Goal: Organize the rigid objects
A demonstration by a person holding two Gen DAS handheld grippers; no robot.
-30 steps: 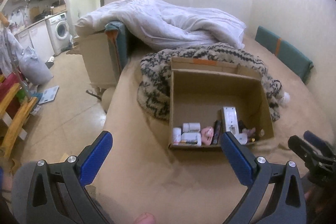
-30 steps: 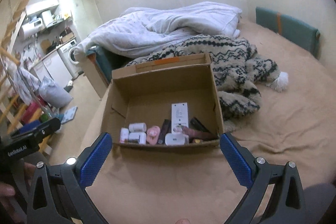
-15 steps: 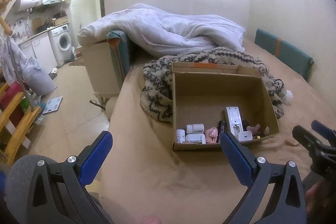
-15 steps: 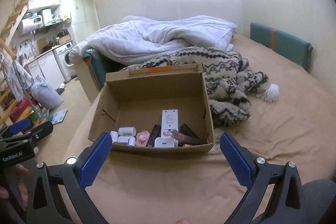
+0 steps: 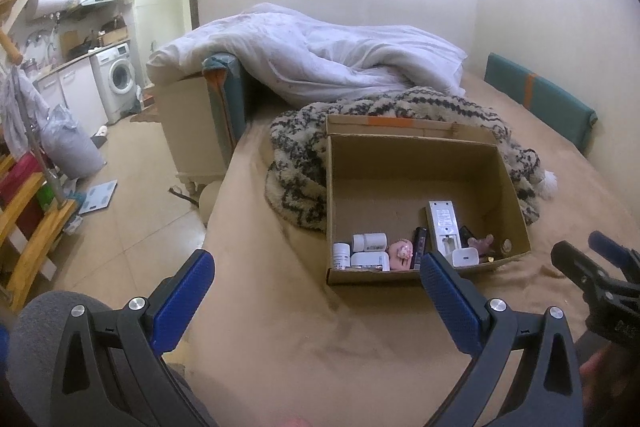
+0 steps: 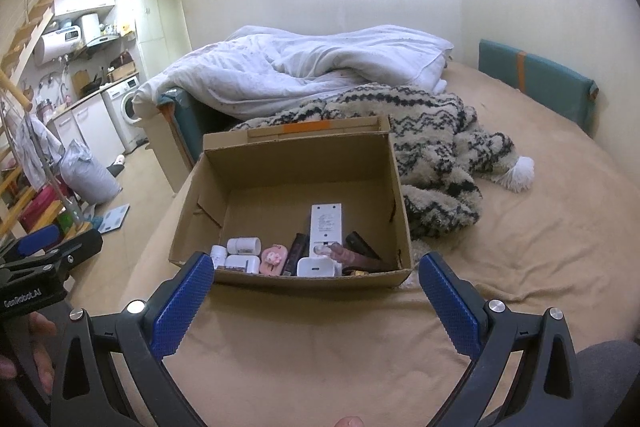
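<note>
One open cardboard box (image 6: 296, 187) sits on the tan bed (image 6: 520, 247), its back flap against one patterned blanket (image 6: 440, 155). The small things lie in a row along the box's near wall, the rest of the floor bare: three white bottles (image 6: 240, 253), one pink piece (image 6: 273, 259), one dark stick (image 6: 294, 253), one long white remote (image 6: 326, 225) leaning up toward the back, one white charger (image 6: 315, 267) touching the remote's near end, and some dark and pinkish items (image 6: 362, 255) at the right, too jumbled to count. One white duvet (image 6: 304, 67) is heaped behind the blanket; one teal cushion (image 6: 536, 75) stands along the far wall.

The box's left wall lies near the bed's left edge, where the bed drops to the tiled floor (image 5: 132, 195). Open bedding stretches in front of the box and to its right.

The left gripper (image 5: 316, 291) hovers over the bed's near left edge, fingers wide apart and holding nothing. The right gripper (image 6: 316, 291) hangs just in front of the box, fingers likewise spread and holding nothing, the near wall framed between them.

Compared with a second ago, both cameras sit higher and further back from the box: it looks smaller, more wall shows above the duvet, and the contents have not shifted
</note>
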